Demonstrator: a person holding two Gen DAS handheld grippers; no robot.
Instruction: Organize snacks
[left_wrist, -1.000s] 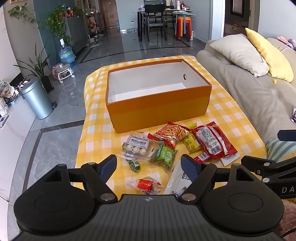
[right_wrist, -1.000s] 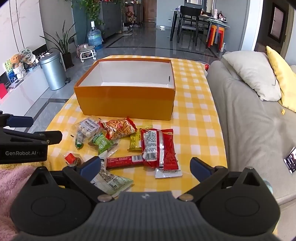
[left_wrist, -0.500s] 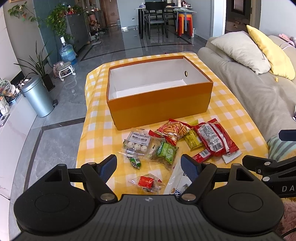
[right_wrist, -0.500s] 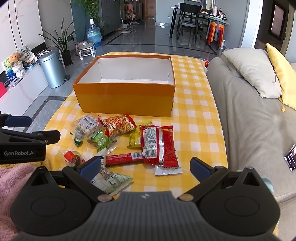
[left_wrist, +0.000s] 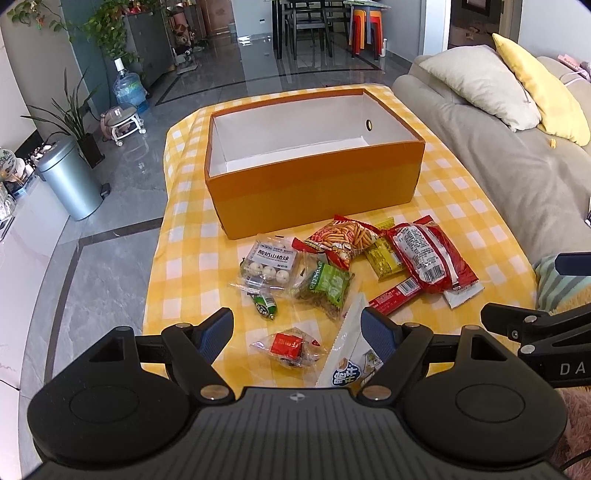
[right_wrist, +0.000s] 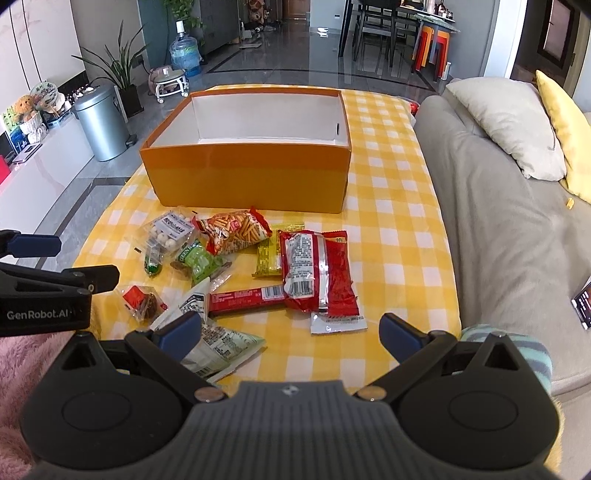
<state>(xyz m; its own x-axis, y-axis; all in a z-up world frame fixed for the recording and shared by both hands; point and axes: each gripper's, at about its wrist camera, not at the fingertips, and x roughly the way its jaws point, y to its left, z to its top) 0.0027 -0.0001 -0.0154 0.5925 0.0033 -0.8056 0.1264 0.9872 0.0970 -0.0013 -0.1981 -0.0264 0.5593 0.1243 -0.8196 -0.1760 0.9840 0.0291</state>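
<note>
An empty orange box (left_wrist: 314, 181) with a white inside stands on the yellow checked table (left_wrist: 184, 236); it also shows in the right wrist view (right_wrist: 251, 177). Several snack packs lie in front of it: a clear pack of white balls (left_wrist: 269, 262), a green pack (left_wrist: 327, 286), an orange stick-snack bag (left_wrist: 343, 236), a big red bag (right_wrist: 316, 269), a red bar (right_wrist: 247, 297), a small red candy pack (left_wrist: 288, 345). My left gripper (left_wrist: 297, 325) is open and empty above the candy pack. My right gripper (right_wrist: 290, 332) is open and empty at the table's near edge.
A grey sofa (right_wrist: 498, 221) with a beige pillow (right_wrist: 509, 122) and a yellow pillow runs along the table's right side. A metal bin (left_wrist: 70, 177), plants and a water jug stand on the floor to the left. A pink fluffy cloth (right_wrist: 22, 354) lies near me.
Both grippers have moved forward and a little lower toward the snacks. The box and packs look larger. Both stay open.
</note>
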